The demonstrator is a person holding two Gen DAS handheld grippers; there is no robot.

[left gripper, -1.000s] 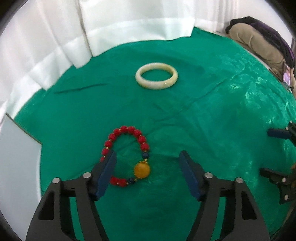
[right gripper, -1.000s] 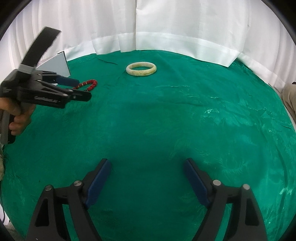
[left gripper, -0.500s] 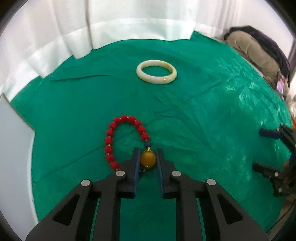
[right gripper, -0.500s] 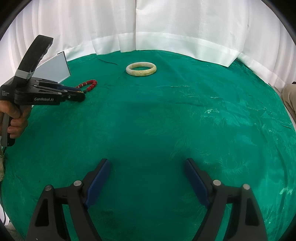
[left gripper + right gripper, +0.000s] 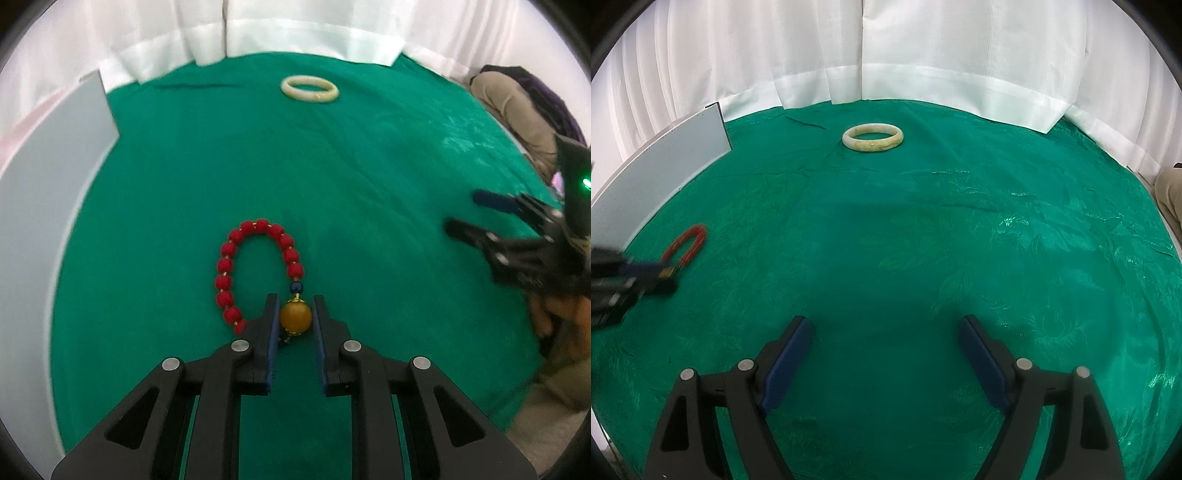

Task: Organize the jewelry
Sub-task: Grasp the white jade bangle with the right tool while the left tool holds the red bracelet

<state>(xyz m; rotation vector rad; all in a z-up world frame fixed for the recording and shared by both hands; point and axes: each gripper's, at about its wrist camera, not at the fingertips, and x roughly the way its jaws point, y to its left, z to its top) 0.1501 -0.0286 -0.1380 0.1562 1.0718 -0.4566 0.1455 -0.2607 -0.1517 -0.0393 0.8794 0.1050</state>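
Dragged along the green cloth [image 5: 369, 184], the red bead bracelet [image 5: 236, 258] now trails from the left gripper [image 5: 295, 317], whose jaws have closed on its big amber bead [image 5: 295, 318]. That hard round bead looks like the surest hold; the strung loop is light and limp and will dangle once lifted. Over bare cloth, the right gripper [image 5: 886, 354] gapes empty, with the stiff, probably breakable pale bangle [image 5: 873, 137] well beyond.

Each fisheye camera sat behind its gripper's fingers, angled steeply down at the green cloth [image 5: 369, 184] from close range; the left one stood nearer the red bracelet [image 5: 255, 269], and both views shared the pale bangle [image 5: 873, 137]
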